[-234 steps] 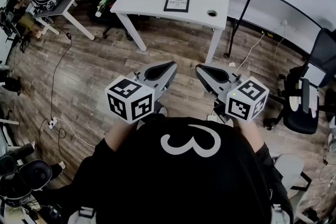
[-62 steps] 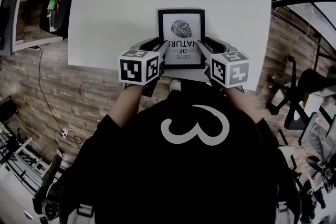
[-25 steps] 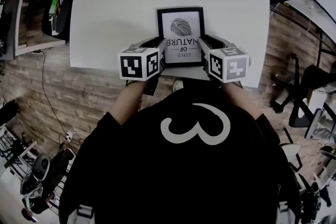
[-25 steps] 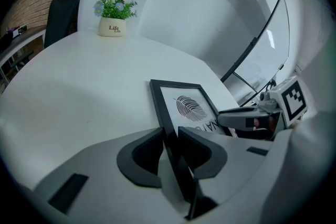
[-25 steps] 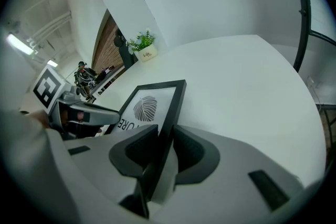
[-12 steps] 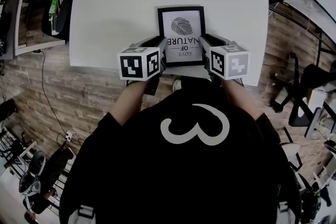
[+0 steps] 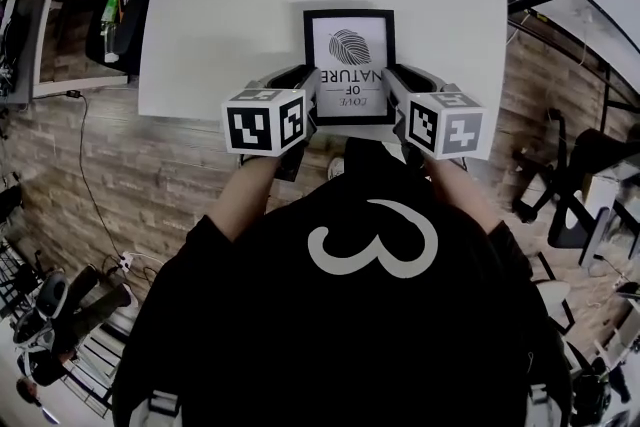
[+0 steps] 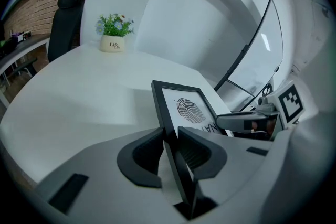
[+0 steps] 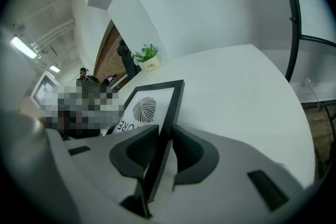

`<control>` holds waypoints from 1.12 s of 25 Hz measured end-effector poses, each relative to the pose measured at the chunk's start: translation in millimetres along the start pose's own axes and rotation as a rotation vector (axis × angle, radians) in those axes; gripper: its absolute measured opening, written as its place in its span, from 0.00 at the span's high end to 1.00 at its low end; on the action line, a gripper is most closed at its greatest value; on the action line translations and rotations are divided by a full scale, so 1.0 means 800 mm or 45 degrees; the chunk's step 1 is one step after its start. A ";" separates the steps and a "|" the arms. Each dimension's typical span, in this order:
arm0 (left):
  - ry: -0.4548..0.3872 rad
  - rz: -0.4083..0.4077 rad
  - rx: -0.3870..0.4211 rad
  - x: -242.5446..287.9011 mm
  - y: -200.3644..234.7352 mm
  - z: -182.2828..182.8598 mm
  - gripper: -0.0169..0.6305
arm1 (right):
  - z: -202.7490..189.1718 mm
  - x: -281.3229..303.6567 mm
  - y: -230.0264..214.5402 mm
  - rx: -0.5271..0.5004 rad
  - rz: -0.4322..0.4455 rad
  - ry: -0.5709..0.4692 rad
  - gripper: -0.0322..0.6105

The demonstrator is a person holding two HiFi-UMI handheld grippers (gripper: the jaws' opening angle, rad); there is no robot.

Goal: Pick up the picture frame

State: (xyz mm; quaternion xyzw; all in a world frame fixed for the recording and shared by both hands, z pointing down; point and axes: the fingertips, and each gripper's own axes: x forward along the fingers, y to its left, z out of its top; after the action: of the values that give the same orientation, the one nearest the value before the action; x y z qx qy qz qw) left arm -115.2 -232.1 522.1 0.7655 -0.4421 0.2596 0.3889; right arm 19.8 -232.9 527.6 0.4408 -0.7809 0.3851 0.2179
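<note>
A black picture frame (image 7: 349, 65) with a leaf print and lettering sits above the near part of the white table (image 7: 230, 5), held by its two side edges. My left gripper (image 7: 309, 83) is shut on the frame's left edge, which runs between its pads in the left gripper view as the frame (image 8: 185, 108) in my left gripper (image 8: 169, 136). On the opposite edge my right gripper (image 7: 391, 83) is shut as well, and the right gripper view shows the frame (image 9: 149, 107) pinched in my right gripper (image 9: 165, 136). The frame tilts up off the tabletop.
A small potted plant (image 8: 113, 39) stands at the table's far edge, also visible as the plant (image 9: 148, 59). A dark office chair (image 8: 65, 21) is behind the table at the left. A whiteboard on a black stand (image 8: 252, 55) stands to the right. Wooden floor (image 7: 150, 175) surrounds the table.
Both grippers have risen a little with the picture frame held between them. The grip on each side edge looks the same.
</note>
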 end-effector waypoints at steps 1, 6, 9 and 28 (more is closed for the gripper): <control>-0.009 -0.001 0.005 -0.004 -0.002 0.001 0.82 | 0.003 -0.004 0.002 -0.008 -0.001 -0.013 0.80; -0.058 0.007 0.024 -0.030 -0.007 0.010 0.82 | 0.020 -0.022 0.022 -0.072 0.010 -0.075 0.80; -0.104 0.012 0.036 -0.053 -0.011 0.021 0.82 | 0.034 -0.037 0.040 -0.121 0.023 -0.124 0.80; -0.387 0.043 0.177 -0.190 -0.063 0.044 0.82 | 0.068 -0.144 0.126 -0.300 0.081 -0.411 0.80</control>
State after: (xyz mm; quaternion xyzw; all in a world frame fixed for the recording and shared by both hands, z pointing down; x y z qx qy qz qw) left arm -141.7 -173.4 371.1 0.8134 -0.4896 0.1772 0.2594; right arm -6.9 -184.4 375.1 0.4434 -0.8590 0.2221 0.1275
